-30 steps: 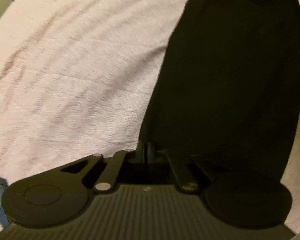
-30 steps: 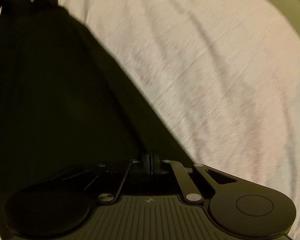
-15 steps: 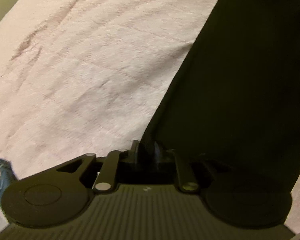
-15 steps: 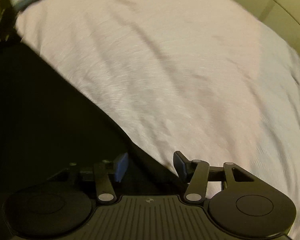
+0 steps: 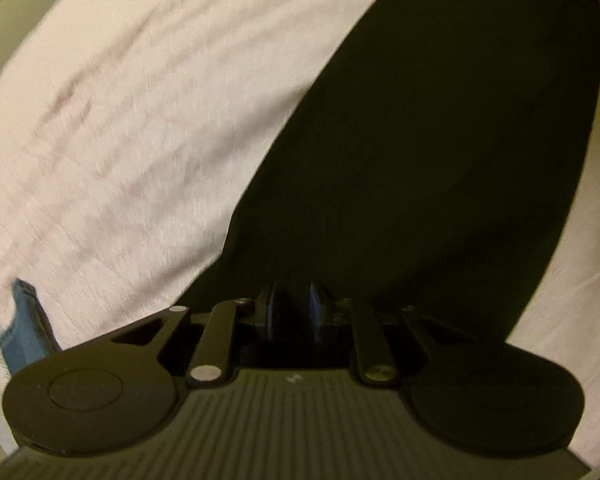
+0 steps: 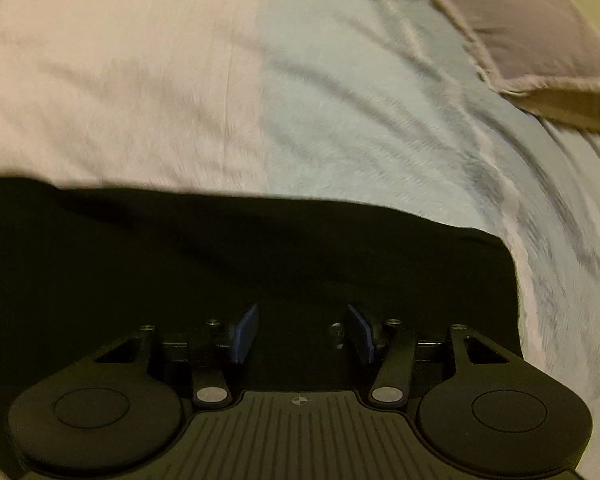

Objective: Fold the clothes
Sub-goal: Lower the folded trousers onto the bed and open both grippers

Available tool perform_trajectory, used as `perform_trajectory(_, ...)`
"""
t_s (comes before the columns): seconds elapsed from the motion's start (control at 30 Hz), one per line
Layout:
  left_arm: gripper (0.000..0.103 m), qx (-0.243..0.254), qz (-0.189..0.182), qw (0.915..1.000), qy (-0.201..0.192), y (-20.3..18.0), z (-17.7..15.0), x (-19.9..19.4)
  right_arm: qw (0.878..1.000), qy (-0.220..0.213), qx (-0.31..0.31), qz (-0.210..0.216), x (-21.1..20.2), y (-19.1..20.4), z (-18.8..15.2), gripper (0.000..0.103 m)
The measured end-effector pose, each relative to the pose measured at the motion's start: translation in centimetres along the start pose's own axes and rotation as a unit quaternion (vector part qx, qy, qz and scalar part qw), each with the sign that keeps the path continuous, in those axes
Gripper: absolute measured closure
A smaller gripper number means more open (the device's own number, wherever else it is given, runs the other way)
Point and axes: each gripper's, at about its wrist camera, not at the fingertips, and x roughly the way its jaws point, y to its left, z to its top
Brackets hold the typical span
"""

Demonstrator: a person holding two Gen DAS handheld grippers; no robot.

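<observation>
Left gripper: jaws parted a little, a narrow gap between the 2 blue pads, nothing clearly pinched (dark cloth against dark parts, hard to be sure). Black garment lies flat on the pale sheet, running from just ahead of the left fingers up to the top right of the left wrist view, long and narrow. Its left edge runs diagonally across the sheet. A blue scrap shows at the lower left edge, behind the gripper body; cannot tell what it is.

Right gripper: jaws spread wide, empty, both blue pads clear. It sits over the garment, which fills the lower half of the right wrist view with a straight top edge and a corner at right. Sheet beyond. Pillow at top right, well apart from the garment. Both views are motion-blurred.
</observation>
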Motion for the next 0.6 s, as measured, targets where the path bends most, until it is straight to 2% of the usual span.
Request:
perform_trajectory(0.1,0.080,0.012,-0.010,0.9986,-0.050,-3.5,2.3,-2.4,0.999,-0.029,0.018,0.040,-3.8,1.2,-1.5,0.050)
perform_trajectory(0.17,0.075,0.038,-0.031,0.9948,-0.089,-7.0,4.1,-3.9,0.997,-0.026,0.018,0.065,-5.0,2.5,-3.2,0.050)
perform_trajectory(0.3,0.061,0.117,-0.072,0.9788,-0.152,-15.2,7.3,-5.7,0.994,-0.022,0.033,0.100,-6.8,4.5,-6.6,0.050)
perform_trajectory(0.37,0.060,0.160,-0.078,0.9694,-0.169,-19.2,8.7,-5.7,0.993,-0.020,0.046,0.111,-7.5,5.2,-8.4,0.050)
perform_trajectory(0.43,0.061,0.175,-0.076,0.9670,-0.169,-21.5,10.1,-4.6,0.991,-0.018,0.060,0.121,-8.2,5.9,-10.1,0.050)
perform_trajectory(0.53,0.078,0.171,-0.077,0.9697,-0.156,-22.6,12.2,-2.9,0.987,-0.018,0.085,0.136,-9.2,6.9,-12.2,0.050)
perform_trajectory(0.57,0.095,0.168,-0.078,0.9709,-0.152,-22.6,12.8,-2.5,0.986,-0.019,0.093,0.138,-9.4,7.2,-12.6,0.050)
perform_trajectory(0.6,0.099,0.164,-0.077,0.9723,-0.148,-22.3,13.2,-2.4,0.985,-0.021,0.101,0.140,-9.5,7.4,-13.0,0.050)
